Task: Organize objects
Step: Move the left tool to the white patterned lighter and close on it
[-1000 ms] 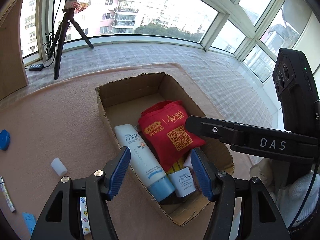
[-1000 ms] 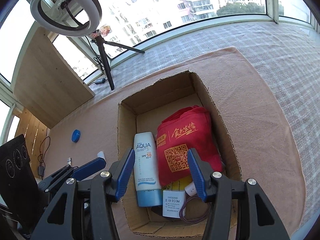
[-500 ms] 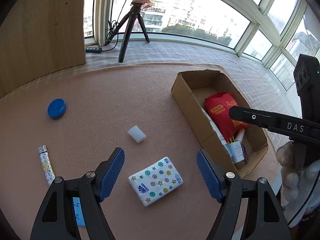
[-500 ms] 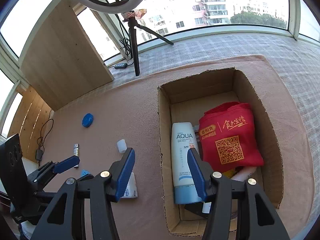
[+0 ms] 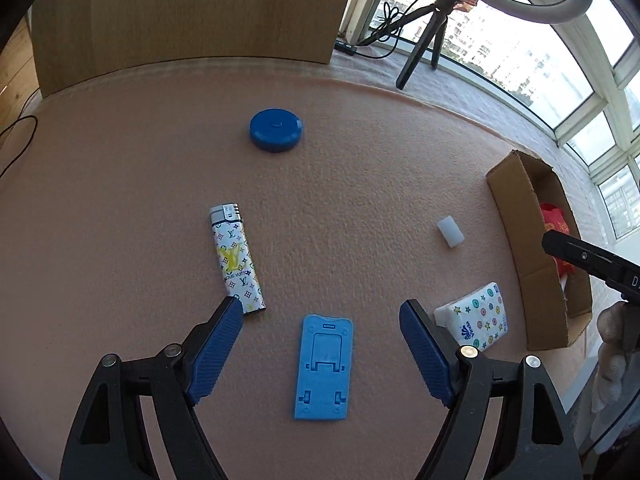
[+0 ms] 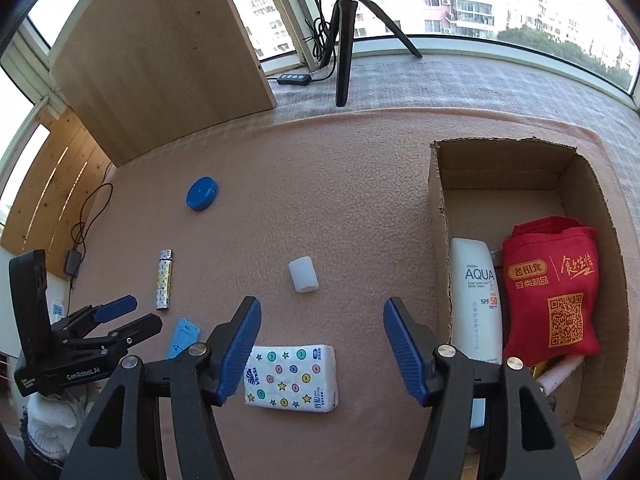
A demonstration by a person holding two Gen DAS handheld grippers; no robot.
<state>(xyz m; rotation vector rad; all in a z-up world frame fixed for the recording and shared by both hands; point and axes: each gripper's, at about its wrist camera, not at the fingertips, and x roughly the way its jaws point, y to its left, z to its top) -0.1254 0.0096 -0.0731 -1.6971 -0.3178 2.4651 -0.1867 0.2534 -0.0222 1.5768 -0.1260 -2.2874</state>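
A flat light-blue plastic phone stand (image 5: 323, 366) lies on the pink felt mat (image 5: 360, 168), directly between the spread, empty blue-padded fingers of the left gripper (image 5: 320, 354). A slim white lighter with a monogram print and a silver top (image 5: 236, 258) lies just at ten o'clock of the stand, its lower end right beside the left fingertip. A round dark-blue plastic cap (image 5: 276, 130) sits well apart at twelve o'clock, and a small white translucent plastic tube cap (image 5: 450, 232) lies at two o'clock. A white tissue pack printed with coloured stars and dots (image 6: 292, 378) rests on the mat at three o'clock of the stand, below and between the parted, empty fingers of the right gripper (image 6: 320, 350). At three o'clock of the tissue pack stands an open brown cardboard box (image 6: 438, 208), which holds a white sunscreen tube marked AQUA (image 6: 476, 300) and, touching it on its right, a red fabric bag with gold lettering and a QR code (image 6: 554, 292). Beyond the mat, at twelve o'clock, a black tripod (image 6: 346, 40) stands by the window, next to a leaning light wooden board (image 6: 160, 52).
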